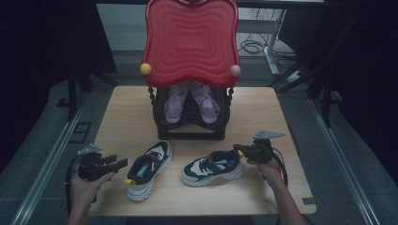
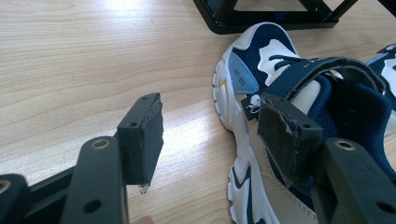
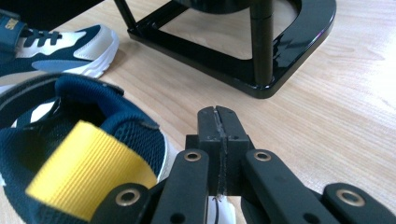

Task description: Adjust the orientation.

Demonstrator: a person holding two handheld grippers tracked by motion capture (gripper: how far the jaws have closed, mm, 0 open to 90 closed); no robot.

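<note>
beside the closed right claw (image 1: 240, 149), the right sneaker (image 1: 213, 167) lies crosswise, toe leftward.

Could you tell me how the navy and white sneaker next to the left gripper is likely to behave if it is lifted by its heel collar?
The navy and white sneaker will probably hang toe-down, since its thick white sole runs well forward of the heel. Its mesh collar looks padded and soft, so it may crumple between the open left gripper pads. It seems light, and sitting flat on the wooden table, unlikely to roll.
</note>
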